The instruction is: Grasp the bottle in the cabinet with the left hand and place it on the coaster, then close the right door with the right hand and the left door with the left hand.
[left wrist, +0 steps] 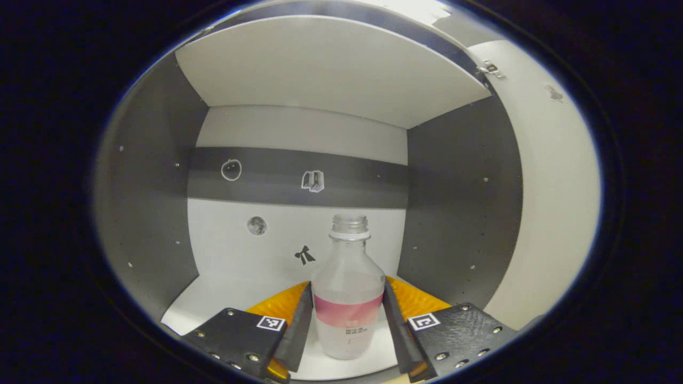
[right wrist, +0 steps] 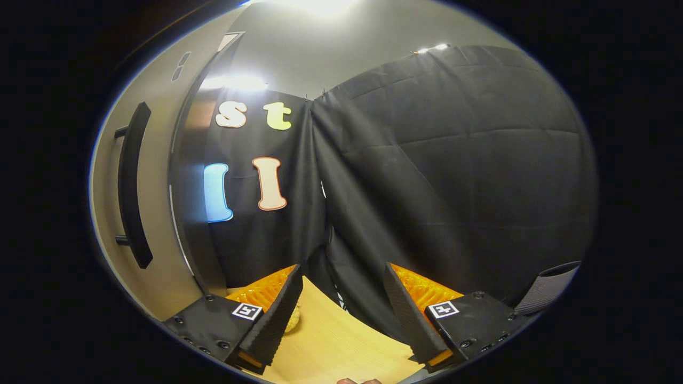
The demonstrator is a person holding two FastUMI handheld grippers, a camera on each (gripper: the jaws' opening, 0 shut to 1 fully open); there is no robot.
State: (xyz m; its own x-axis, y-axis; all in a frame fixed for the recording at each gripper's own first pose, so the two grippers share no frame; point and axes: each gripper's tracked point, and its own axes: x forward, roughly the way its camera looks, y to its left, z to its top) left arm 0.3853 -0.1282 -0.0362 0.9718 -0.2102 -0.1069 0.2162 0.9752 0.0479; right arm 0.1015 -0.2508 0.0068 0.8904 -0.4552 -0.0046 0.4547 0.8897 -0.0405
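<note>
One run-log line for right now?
phase: grasp | left gripper: around bottle in cabinet, contact unclear | right gripper: open, idle over table | right door: open

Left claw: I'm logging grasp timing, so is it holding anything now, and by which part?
The left claw brackets the bottle at its labelled lower body, but whether both fingers press cannot be told.
</note>
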